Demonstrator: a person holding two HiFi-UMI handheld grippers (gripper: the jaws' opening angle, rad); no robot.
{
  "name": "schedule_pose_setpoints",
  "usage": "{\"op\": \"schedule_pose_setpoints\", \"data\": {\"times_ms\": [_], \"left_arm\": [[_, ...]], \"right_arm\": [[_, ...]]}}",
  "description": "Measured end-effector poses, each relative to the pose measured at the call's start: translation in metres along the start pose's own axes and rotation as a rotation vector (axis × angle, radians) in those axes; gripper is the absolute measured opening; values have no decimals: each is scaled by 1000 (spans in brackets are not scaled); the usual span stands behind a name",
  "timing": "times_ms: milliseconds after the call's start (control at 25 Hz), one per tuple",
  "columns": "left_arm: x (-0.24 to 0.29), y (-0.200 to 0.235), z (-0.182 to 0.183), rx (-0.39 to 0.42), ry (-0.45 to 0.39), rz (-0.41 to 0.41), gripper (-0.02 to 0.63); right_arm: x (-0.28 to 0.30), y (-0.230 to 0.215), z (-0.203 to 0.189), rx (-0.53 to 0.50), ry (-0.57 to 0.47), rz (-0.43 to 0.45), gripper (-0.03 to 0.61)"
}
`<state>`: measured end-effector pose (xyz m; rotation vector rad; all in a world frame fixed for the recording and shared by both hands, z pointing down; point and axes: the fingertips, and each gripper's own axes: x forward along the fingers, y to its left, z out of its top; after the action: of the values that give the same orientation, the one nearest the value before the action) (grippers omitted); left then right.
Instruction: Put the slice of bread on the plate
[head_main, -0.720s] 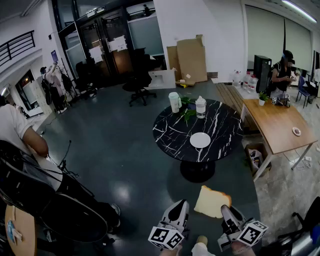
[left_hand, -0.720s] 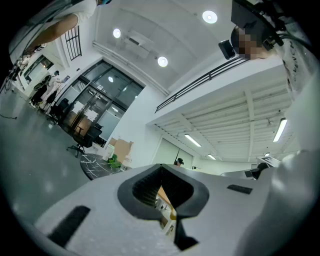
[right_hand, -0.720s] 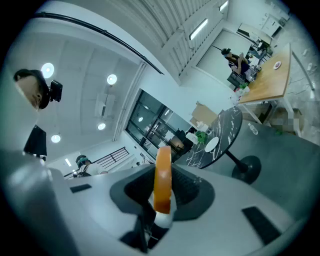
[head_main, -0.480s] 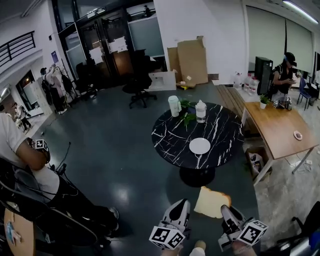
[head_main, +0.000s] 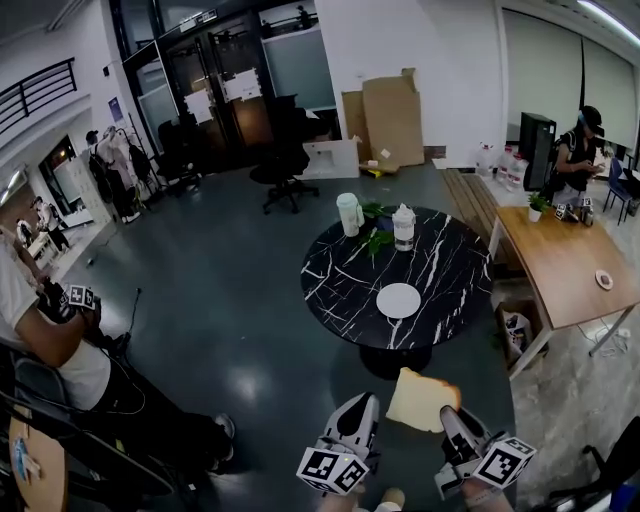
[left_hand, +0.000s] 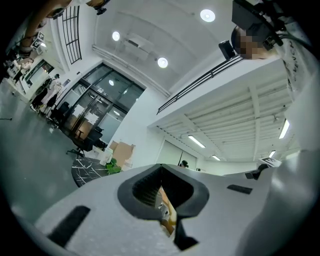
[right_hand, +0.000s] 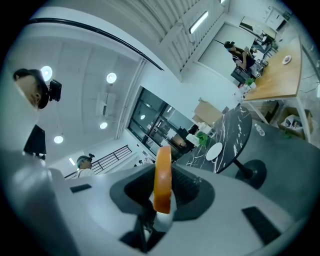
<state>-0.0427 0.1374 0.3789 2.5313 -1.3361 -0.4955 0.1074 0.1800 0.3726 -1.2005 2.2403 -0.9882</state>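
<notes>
Dark floor (head_main: 240, 300); bread slice (head_main: 424, 400) clamped in right gripper (head_main: 450, 420).

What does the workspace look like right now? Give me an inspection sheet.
Surface: round black marble table, ahead of both grippers.
Job's things: bread held in the right gripper, short of the table; white plate bare, on the table's near half.
Clutter: jug, bottle, green leaves at the far edge.
Grippers: right shut on bread; left gripper shut, empty.
Cables: nothing seen.
Surroundings: wooden desk right, seated person left, cardboard by the wall.
</notes>
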Motion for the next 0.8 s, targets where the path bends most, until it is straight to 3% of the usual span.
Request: {"op": "schedule_pose_setpoints", "data": {"times_ms": [560, 800], "left_arm": [[26, 11, -16, 0, 24, 17, 5], [64, 29, -25, -20, 41, 6, 5]], "right_arm": [[22, -29, 14, 19, 4, -2, 86], [45, -45, 31, 15, -15, -23, 86]]}}
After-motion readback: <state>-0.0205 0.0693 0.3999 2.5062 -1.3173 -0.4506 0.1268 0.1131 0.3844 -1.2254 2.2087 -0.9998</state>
